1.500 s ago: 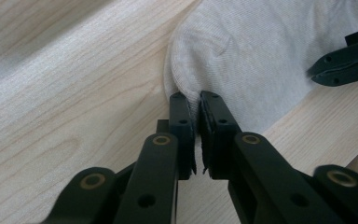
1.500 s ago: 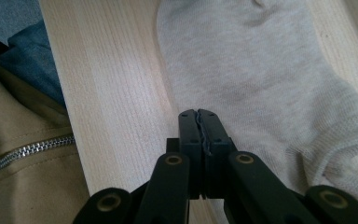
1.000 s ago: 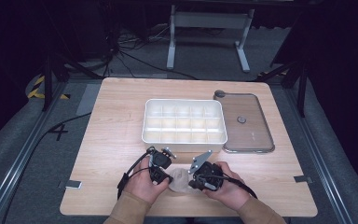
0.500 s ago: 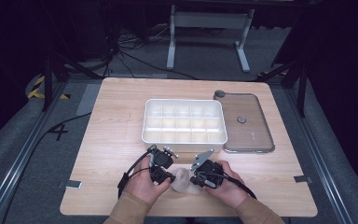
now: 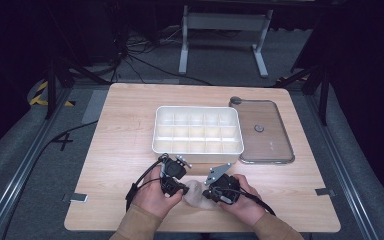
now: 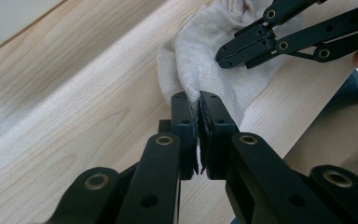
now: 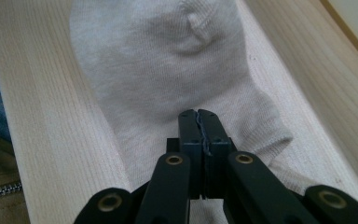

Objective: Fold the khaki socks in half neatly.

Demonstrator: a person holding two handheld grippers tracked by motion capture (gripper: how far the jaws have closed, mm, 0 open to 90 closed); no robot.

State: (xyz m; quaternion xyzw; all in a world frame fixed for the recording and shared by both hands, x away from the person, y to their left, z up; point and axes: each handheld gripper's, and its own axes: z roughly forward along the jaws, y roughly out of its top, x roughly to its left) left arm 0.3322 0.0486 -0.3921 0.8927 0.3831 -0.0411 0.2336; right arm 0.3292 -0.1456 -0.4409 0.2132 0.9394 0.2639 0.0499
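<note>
Pale sock (image 5: 196, 194) at table's (image 5: 120, 150) near edge, between both hands; left gripper (image 6: 198, 100) pinches its edge, right gripper (image 7: 199, 116) pressed together on its fabric. Divided white tray (image 5: 198, 130) just beyond; clear lid (image 5: 261, 131) beside tray, nothing blocking.

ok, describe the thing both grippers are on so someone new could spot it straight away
On the wooden table, look at the near edge, in front of the white compartment tray. Between the left gripper and right gripper lies a small pale ribbed sock, each gripper shut on an edge of it. It is the one soft, crumpled fabric item; the tray and clear lid are rigid.
</note>
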